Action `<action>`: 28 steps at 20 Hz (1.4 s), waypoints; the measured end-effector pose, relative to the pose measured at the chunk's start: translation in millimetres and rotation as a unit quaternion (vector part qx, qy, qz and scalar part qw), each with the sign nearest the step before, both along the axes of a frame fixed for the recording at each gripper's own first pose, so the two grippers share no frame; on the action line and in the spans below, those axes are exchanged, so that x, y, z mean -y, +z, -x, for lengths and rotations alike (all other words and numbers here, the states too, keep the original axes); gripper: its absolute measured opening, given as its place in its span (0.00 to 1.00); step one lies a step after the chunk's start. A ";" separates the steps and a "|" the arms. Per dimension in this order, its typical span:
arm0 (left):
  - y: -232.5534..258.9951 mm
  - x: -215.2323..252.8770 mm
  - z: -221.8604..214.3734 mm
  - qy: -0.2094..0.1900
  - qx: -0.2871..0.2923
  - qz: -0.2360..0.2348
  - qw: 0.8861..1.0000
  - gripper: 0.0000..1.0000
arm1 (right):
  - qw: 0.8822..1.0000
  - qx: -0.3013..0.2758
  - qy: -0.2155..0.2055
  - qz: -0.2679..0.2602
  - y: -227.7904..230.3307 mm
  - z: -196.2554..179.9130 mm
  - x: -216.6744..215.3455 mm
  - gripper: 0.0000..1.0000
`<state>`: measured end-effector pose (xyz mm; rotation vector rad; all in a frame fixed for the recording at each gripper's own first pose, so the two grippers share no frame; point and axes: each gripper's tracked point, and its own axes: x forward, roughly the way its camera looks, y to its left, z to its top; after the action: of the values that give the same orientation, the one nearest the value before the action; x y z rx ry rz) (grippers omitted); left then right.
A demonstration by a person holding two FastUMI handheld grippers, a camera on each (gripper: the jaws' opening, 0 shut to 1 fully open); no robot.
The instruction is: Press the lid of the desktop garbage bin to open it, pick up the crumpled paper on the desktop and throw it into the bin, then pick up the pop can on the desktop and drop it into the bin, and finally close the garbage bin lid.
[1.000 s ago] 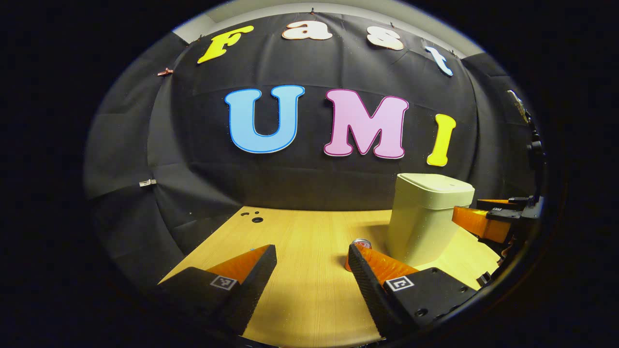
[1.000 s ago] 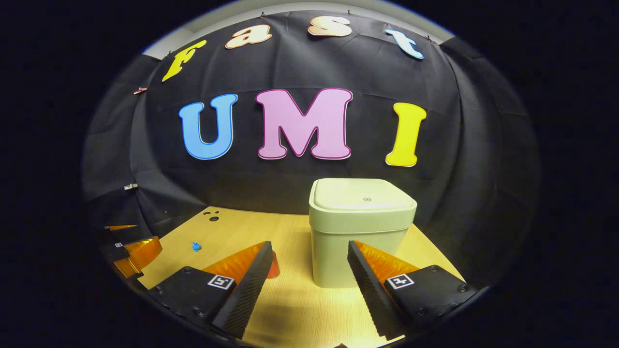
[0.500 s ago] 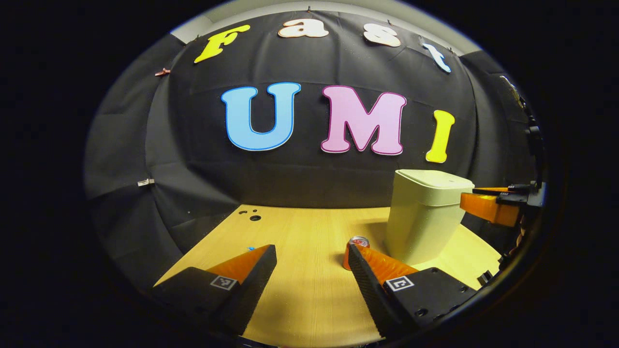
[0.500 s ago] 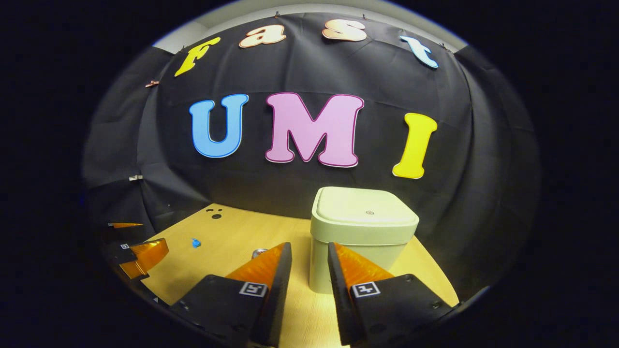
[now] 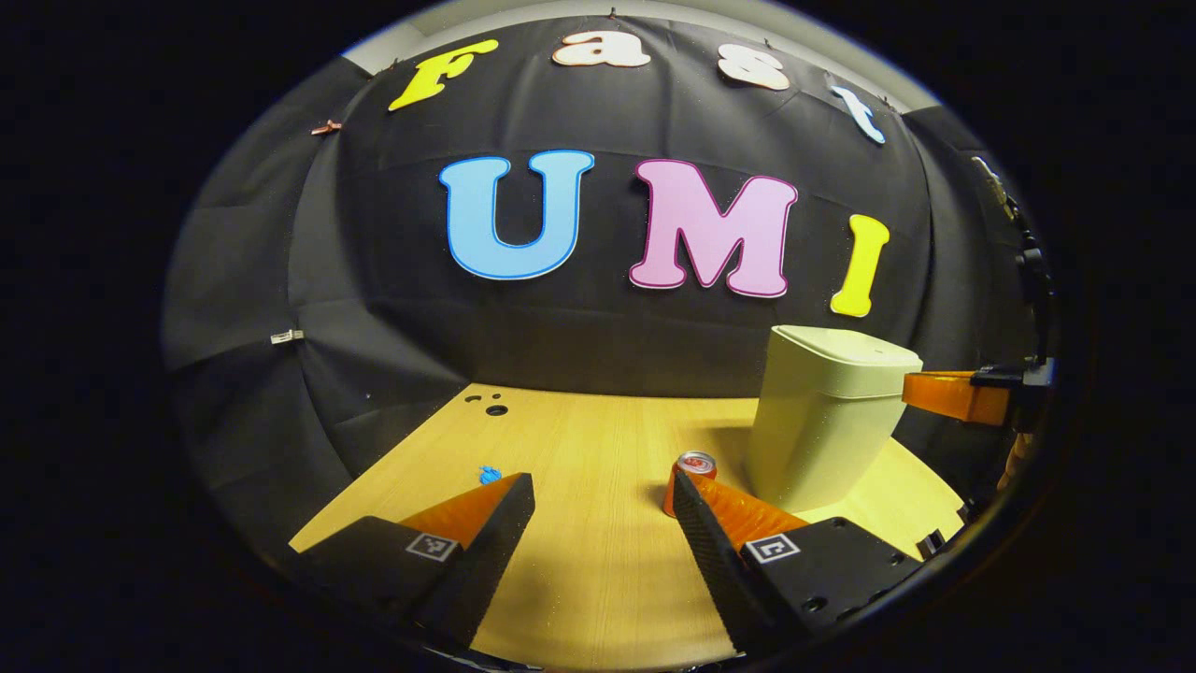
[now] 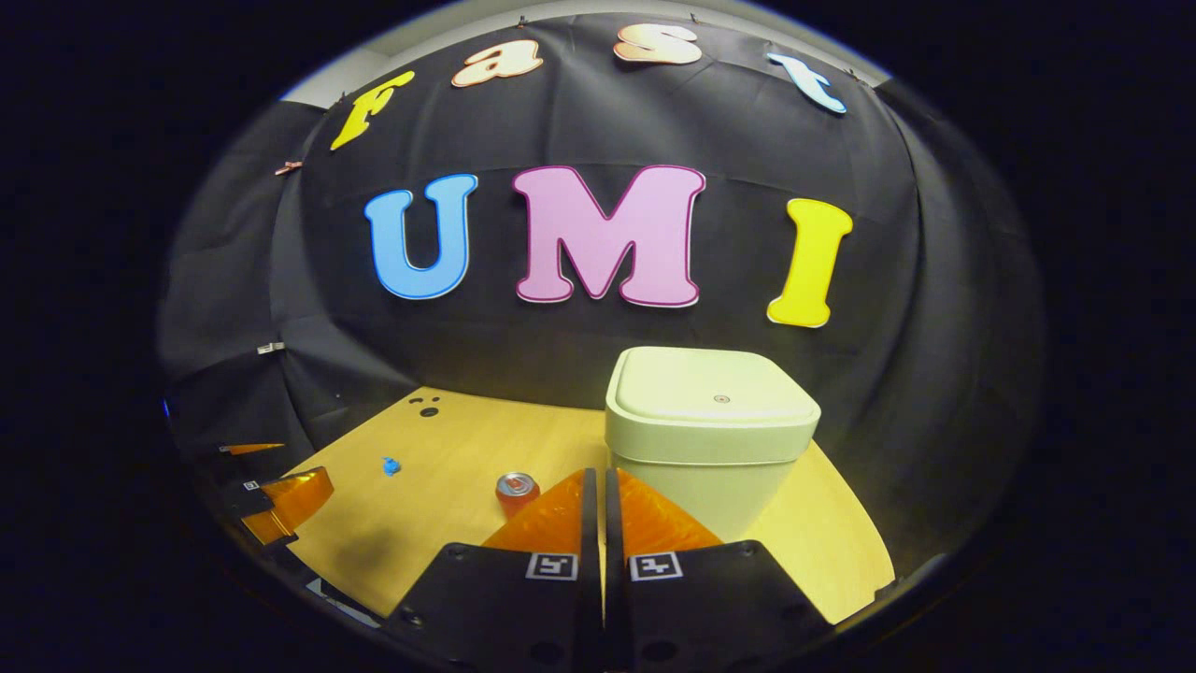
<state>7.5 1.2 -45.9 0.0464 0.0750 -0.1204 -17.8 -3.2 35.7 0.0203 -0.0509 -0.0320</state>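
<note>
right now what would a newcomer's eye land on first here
The pale bin with its lid shut stands at the table's far right. A pop can stands upright to its left, and the right gripper, jaws closed together, sits just before the bin.

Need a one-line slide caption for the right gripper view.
Shut right gripper poised before the closed bin; pop can standing on the desk.

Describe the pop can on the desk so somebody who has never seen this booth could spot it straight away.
Start at the pale square garbage bin with its lid shut, standing on the wooden desk. Just beside the bin's foot stands the pop can, upright and apart from the bin. It is small, reddish and round with a silver top, unlike the tiny blue crumpled paper farther off.
</note>
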 end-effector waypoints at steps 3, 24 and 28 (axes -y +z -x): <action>-2.2 0.8 0.5 0.001 -0.004 0.005 1.000 0.96 | 1.000 -0.004 0.013 -0.012 1.1 0.4 -0.4 0.05; -9.9 -47.8 -6.4 0.078 -0.011 0.013 0.997 0.96 | 0.997 0.001 -0.069 -0.034 60.5 -78.5 115.7 0.05; -11.3 -76.1 -5.6 0.131 -0.012 0.010 0.991 0.96 | 0.998 -0.011 -0.063 -0.027 50.7 -94.6 120.2 0.10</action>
<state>13.0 77.3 -57.3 0.0151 0.1028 0.1418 76.8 -123.4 86.4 0.0705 -0.0288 -0.1596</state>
